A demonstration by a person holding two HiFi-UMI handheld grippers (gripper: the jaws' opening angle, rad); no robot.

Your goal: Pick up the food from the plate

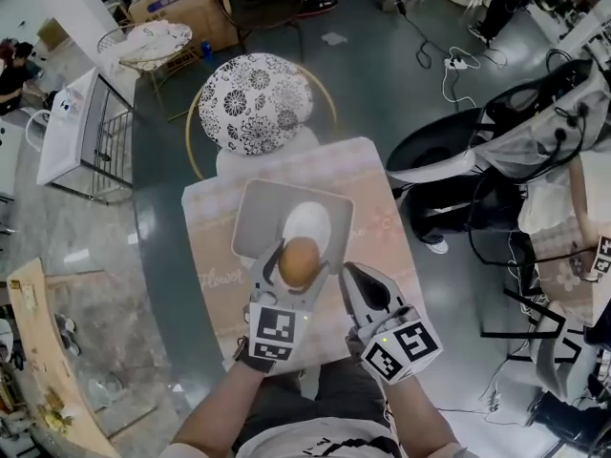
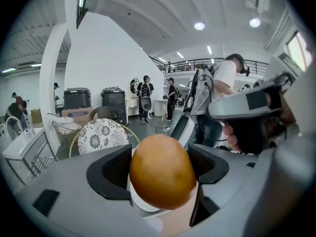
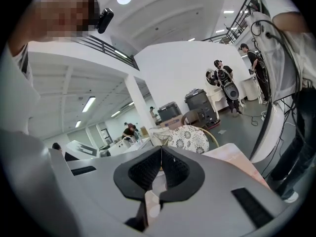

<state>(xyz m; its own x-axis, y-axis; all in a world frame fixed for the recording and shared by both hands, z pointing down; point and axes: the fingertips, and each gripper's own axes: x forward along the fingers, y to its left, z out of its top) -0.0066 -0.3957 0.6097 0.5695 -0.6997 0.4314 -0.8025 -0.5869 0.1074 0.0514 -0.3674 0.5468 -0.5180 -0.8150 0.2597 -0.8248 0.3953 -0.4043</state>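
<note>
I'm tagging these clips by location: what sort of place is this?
Probably an open workshop or test hall, not a home: a power strip lies on the bare floor, a cardboard box stands nearby, and other people wear gear.

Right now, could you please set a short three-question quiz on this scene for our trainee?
1. True or false: the right gripper is shut with nothing between its jaws.
2. What holds the brown oval food? A) the left gripper B) the right gripper C) neither
3. Fill in: the white plate lies on a grey ____.

Key: 1 true; 2 A; 3 tray.
</note>
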